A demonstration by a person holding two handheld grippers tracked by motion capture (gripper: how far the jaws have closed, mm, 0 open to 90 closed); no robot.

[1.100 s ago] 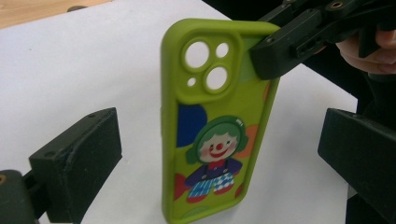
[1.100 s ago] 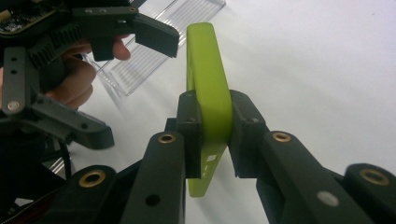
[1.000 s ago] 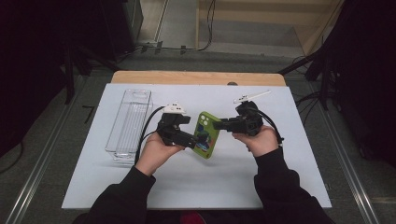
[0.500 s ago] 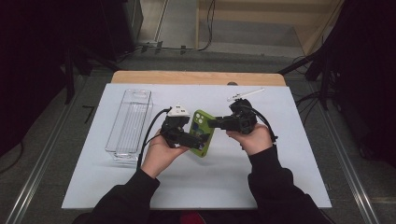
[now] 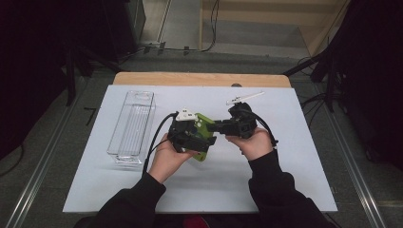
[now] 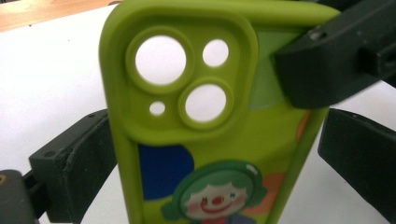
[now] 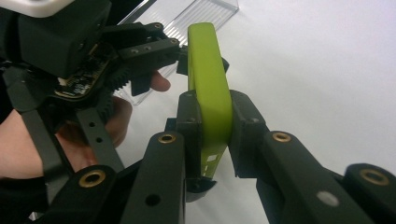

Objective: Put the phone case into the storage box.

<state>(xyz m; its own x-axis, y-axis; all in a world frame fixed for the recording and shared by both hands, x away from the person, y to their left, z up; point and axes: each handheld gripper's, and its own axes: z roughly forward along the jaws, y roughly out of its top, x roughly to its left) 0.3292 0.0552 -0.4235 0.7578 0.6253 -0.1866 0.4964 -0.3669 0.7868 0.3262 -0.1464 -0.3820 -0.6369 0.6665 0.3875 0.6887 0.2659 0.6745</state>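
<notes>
Above the white table (image 5: 285,185), just past centre, a lime-green phone case (image 6: 196,140) with a clown picture is being held up, pinched at its edge by the right gripper (image 7: 209,135) from 3 o'clock, while the left gripper (image 5: 202,138) is clamping its sides.

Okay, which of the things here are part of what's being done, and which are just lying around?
In use:
- green phone case
- right gripper, shut on the case's edge
- left gripper, at the case's sides

Lying about:
- clear plastic tray, left on the white mat
- small white piece, far side of the mat
</notes>
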